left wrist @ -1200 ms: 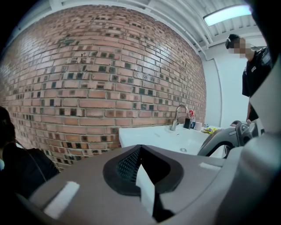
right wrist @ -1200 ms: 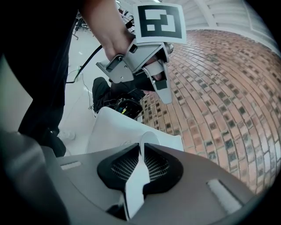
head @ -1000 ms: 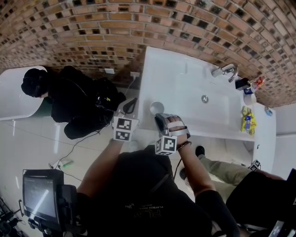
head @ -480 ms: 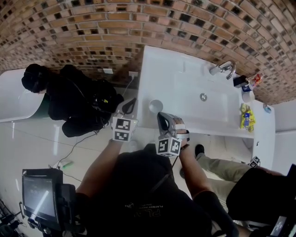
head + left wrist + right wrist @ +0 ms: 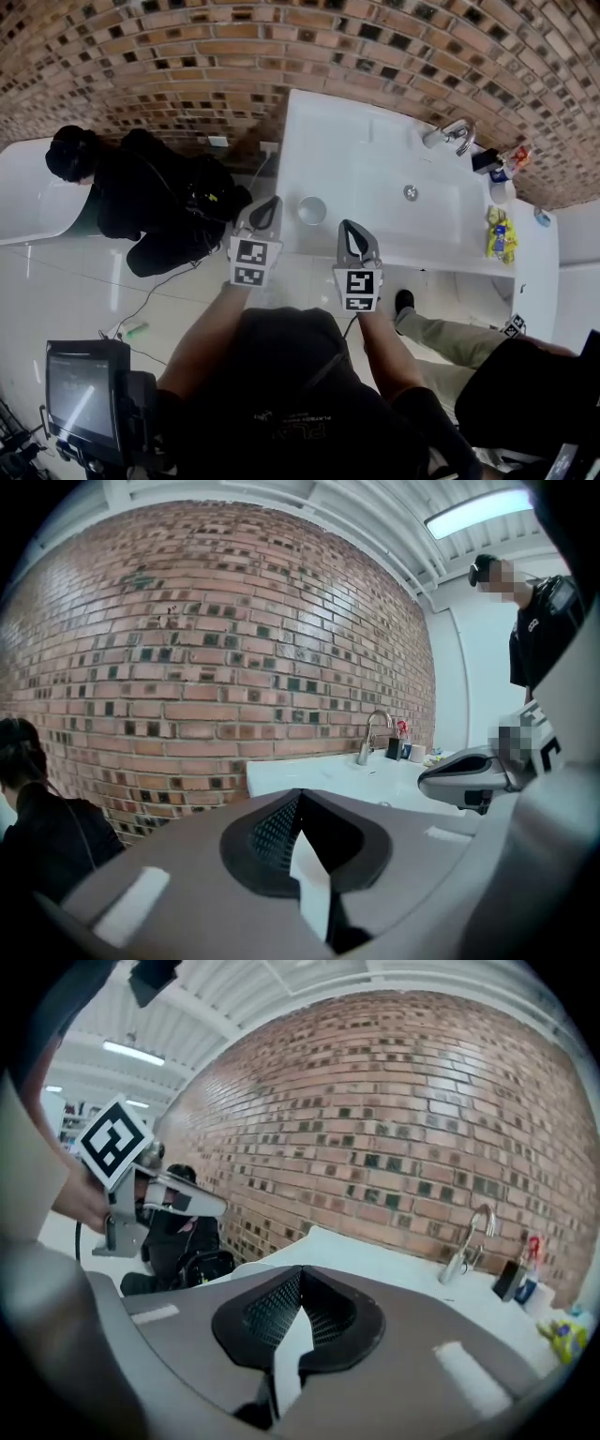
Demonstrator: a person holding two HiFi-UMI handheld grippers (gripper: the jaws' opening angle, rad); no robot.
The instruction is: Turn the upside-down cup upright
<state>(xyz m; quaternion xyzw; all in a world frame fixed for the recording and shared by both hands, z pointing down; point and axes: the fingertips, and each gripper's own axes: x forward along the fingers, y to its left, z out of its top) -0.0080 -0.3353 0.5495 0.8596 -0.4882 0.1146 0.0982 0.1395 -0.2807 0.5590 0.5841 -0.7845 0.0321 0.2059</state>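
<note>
Arms: the wearer's two forearms reach forward, each hand holding tongs with a marker cube at the back.
Left tongs (image 5: 267,212): closed and empty, the tips meeting in their own view (image 5: 298,799); they are held off the table's left near corner.
Right tongs (image 5: 352,236): closed, nothing between the tips (image 5: 300,1279); they hover at the table's near edge.
Cup (image 5: 311,210): stands on the table's near-left part, between the two tongs' tips and just beyond them, touched by neither. It shows as a grey round with a paler rim; I cannot tell whether mouth or base faces up.
Table (image 5: 356,155): white, with a sunken basin and a drain (image 5: 411,192).
Tap (image 5: 455,134): chrome, at the far edge.
Right end: small bottles (image 5: 502,171) and a yellow packet (image 5: 499,239).
Wall (image 5: 187,56): brick, behind the table.
Left side: a person in black (image 5: 141,202) crouches low on the floor.
</note>
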